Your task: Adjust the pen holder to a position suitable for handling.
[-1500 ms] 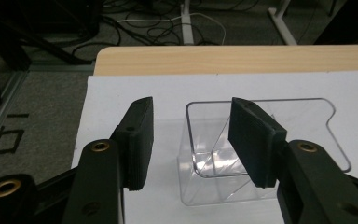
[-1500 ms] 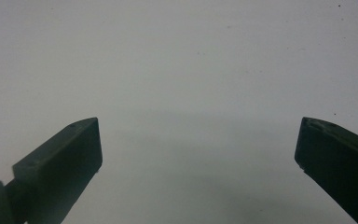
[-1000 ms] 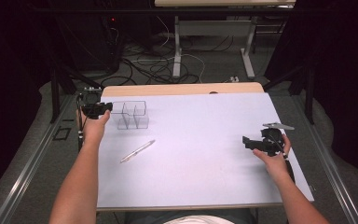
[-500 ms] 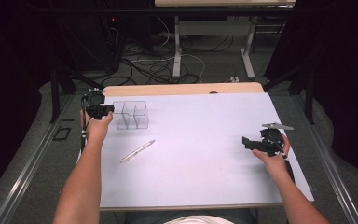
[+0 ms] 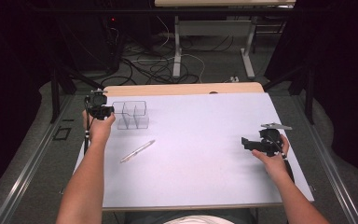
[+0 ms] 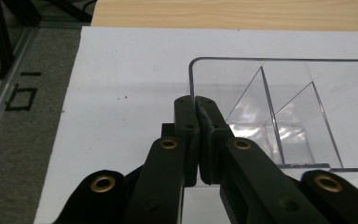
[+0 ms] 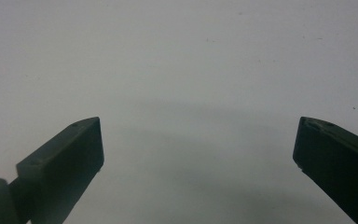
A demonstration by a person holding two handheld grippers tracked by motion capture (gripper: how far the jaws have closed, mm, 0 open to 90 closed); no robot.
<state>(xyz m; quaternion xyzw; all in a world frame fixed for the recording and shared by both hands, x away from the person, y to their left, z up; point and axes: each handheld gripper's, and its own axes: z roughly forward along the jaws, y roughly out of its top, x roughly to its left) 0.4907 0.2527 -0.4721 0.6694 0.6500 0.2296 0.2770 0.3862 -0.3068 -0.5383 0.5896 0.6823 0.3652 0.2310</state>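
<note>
We see a clear, colourless divided box (image 5: 131, 115) at upper left on a plain white table sheet (image 5: 200, 154), a pale wood strip (image 5: 182, 88) along its top edge, a clear-and-white pen (image 5: 137, 151) at centre left, and two black grippers: left gripper (image 5: 106, 110), right gripper (image 5: 245, 142).

**Open mat, two small obstacles at the left**

The white mat (image 5: 205, 154) lies bare across its middle and right. Near its far left corner stands the clear divided organizer (image 5: 131, 115), with the pen (image 5: 137, 151) lying apart on its near side.
</note>
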